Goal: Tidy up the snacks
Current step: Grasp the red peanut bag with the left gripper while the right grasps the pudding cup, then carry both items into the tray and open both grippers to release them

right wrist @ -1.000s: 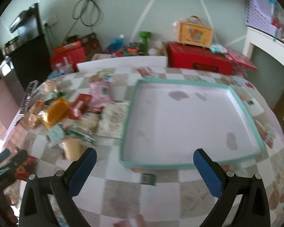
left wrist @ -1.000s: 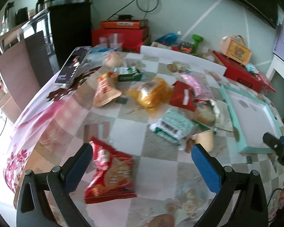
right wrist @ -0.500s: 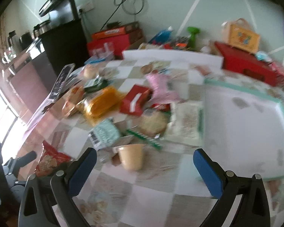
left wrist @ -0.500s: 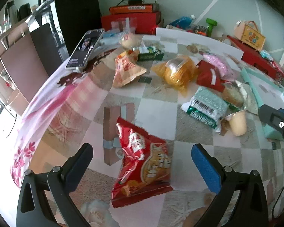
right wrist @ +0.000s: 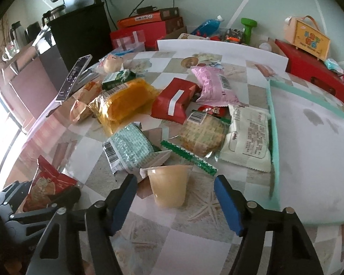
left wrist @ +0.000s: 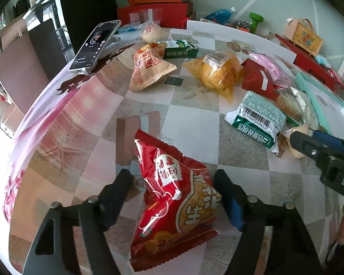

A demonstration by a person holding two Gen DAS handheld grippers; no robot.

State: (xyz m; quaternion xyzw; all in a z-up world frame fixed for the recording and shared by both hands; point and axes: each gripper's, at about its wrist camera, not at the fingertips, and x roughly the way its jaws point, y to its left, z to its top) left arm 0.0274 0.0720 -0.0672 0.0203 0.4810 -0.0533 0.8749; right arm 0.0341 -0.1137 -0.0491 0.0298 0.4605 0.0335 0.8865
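Observation:
My left gripper [left wrist: 172, 185] is open, its fingers on either side of a red snack bag [left wrist: 174, 197] lying on the table; the right pad touches the bag's edge. The bag also shows in the right wrist view [right wrist: 45, 185]. My right gripper [right wrist: 174, 192] is open around a beige jelly cup [right wrist: 169, 185] lying on its side. Several snack packets lie beyond: a green-white packet [right wrist: 130, 149], an orange bag [right wrist: 123, 105], a red packet [right wrist: 174, 100], a pink packet [right wrist: 213, 84]. The teal-rimmed white tray [right wrist: 271, 119] lies at the right.
A phone on a stand [left wrist: 96, 45] stands at the table's left edge. A white board [right wrist: 220, 48] and red boxes [right wrist: 314, 73] line the far side. A round cracker pack [right wrist: 204, 135] and a white packet [right wrist: 247, 137] lie next to the tray.
Both grippers have moved forward and down and narrowed. The left one now straddles the red bag; the right one has swung left from the tray and now straddles the jelly cup.

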